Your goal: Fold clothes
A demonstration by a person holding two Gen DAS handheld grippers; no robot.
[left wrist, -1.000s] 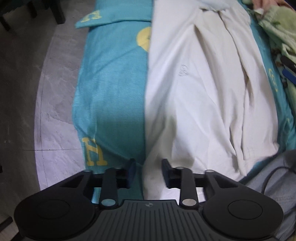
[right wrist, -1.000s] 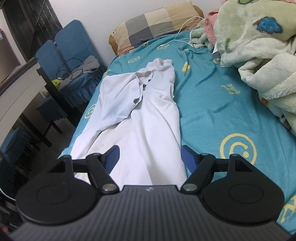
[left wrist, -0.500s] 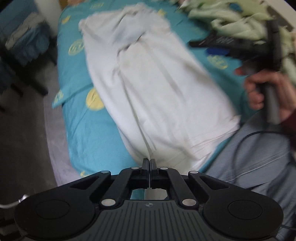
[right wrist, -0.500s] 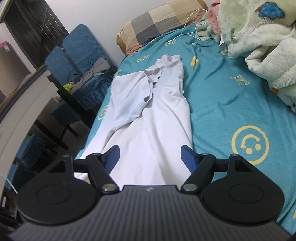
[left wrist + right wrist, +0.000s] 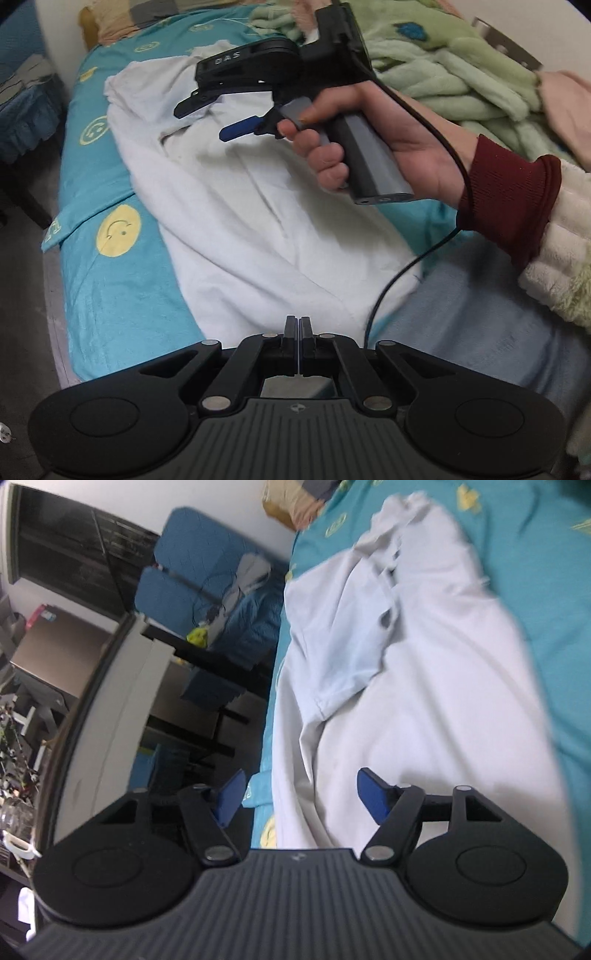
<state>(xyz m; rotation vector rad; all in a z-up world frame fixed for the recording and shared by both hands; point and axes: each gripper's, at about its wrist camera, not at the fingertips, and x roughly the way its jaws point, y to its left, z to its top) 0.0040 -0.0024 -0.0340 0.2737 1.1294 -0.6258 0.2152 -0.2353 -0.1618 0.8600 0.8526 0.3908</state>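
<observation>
A white garment [image 5: 255,221] lies lengthwise on the teal bed sheet [image 5: 122,291], folded along its length, with a sleeve lying over its far end [image 5: 347,653]. My left gripper [image 5: 298,328] is shut at the garment's near hem; no cloth shows between the fingertips. My right gripper [image 5: 299,794] is open and empty, hovering above the garment's middle [image 5: 424,716]. It also shows in the left wrist view [image 5: 221,114], held in a hand with a dark red cuff.
A green fleece blanket [image 5: 443,70] is piled on the bed's right side. A checked pillow [image 5: 114,22] lies at the head. Blue chairs [image 5: 192,579] and a dark table stand left of the bed. Grey-blue trousers [image 5: 480,332] are at the near right.
My left gripper closed at the garment's near hem and its view swung up along the bed. My right gripper moved forward over the garment, tilted left, and stayed open.
</observation>
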